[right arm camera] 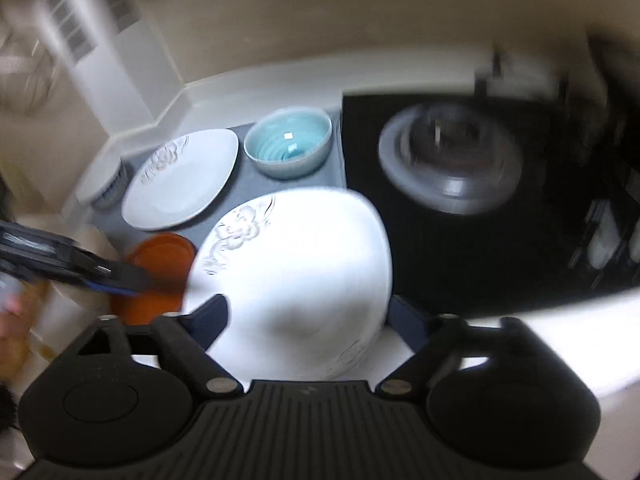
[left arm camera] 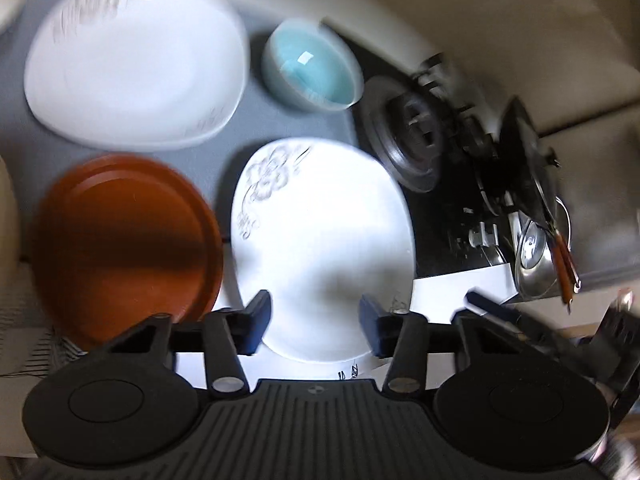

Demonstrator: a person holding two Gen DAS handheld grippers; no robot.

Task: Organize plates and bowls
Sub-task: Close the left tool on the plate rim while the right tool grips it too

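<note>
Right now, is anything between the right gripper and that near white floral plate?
Nothing visible. The right gripper hangs open above the near white plate, a finger off each side of it, pads not touching. The left gripper comes in from the left over the orange plate, clear of that gap.

bowl (right arm camera: 288, 147) behind near plate (right arm camera: 296, 272), stove (right arm camera: 452, 160) right

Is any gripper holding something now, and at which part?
Nothing is held. Both the left gripper and right gripper are open above the near white plate.
</note>
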